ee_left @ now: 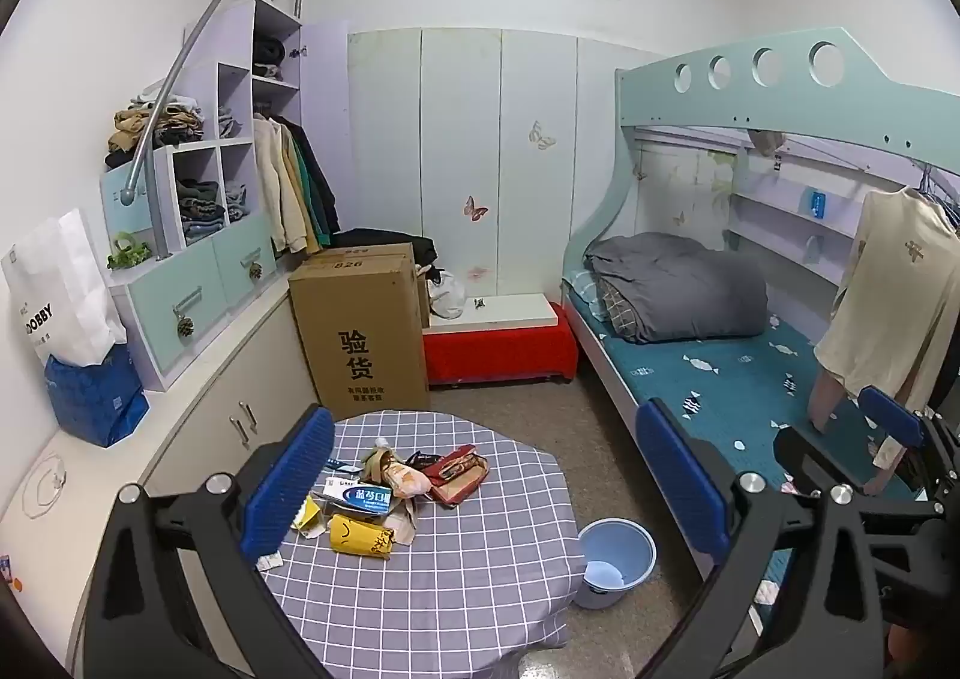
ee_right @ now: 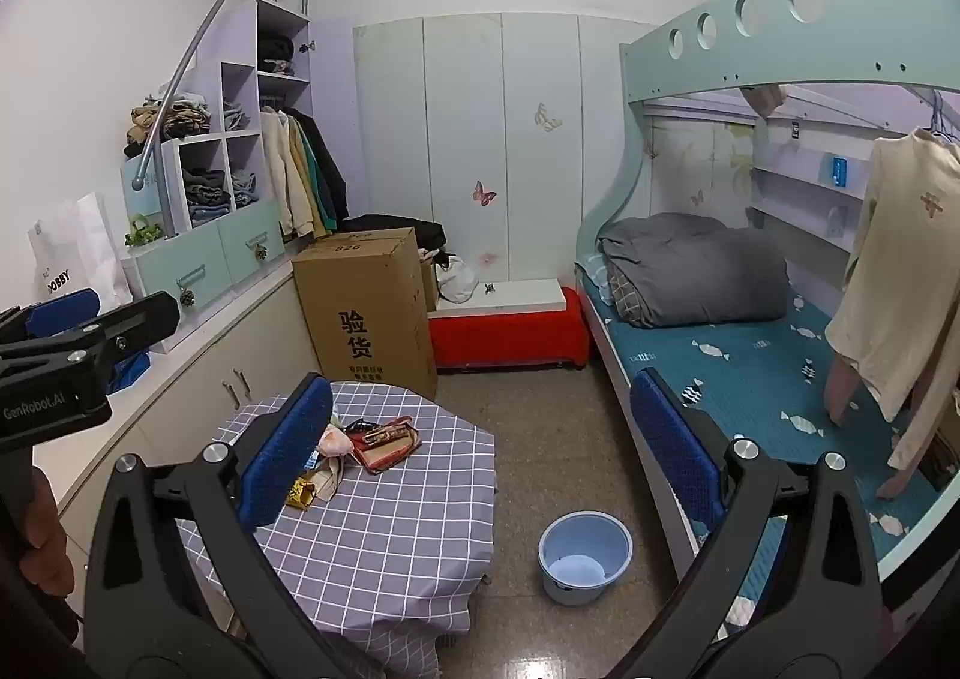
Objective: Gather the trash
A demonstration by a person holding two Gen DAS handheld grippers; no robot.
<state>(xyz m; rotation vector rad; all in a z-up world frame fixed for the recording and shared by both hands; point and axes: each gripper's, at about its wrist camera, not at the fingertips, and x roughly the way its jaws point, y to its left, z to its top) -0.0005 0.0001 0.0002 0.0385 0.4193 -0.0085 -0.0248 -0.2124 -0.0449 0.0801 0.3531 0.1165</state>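
Note:
A pile of trash [ee_left: 390, 490] lies on the small table with a grey checked cloth [ee_left: 456, 577]: a yellow crumpled pack [ee_left: 362, 536], a blue-and-white box [ee_left: 360, 496], red wrappers [ee_left: 459, 469] and paper scraps. The pile also shows in the right wrist view [ee_right: 360, 448]. A light blue bucket [ee_left: 615, 559] stands on the floor right of the table; it also shows in the right wrist view [ee_right: 585, 556]. My left gripper [ee_left: 486, 481] is open and empty, held above the table. My right gripper [ee_right: 480, 442] is open and empty, further right.
A tall cardboard box [ee_left: 360, 331] and a red bench [ee_left: 498, 349] stand behind the table. A bunk bed [ee_left: 750, 355] with a grey duvet runs along the right. Cabinets and shelves [ee_left: 198, 283] line the left wall.

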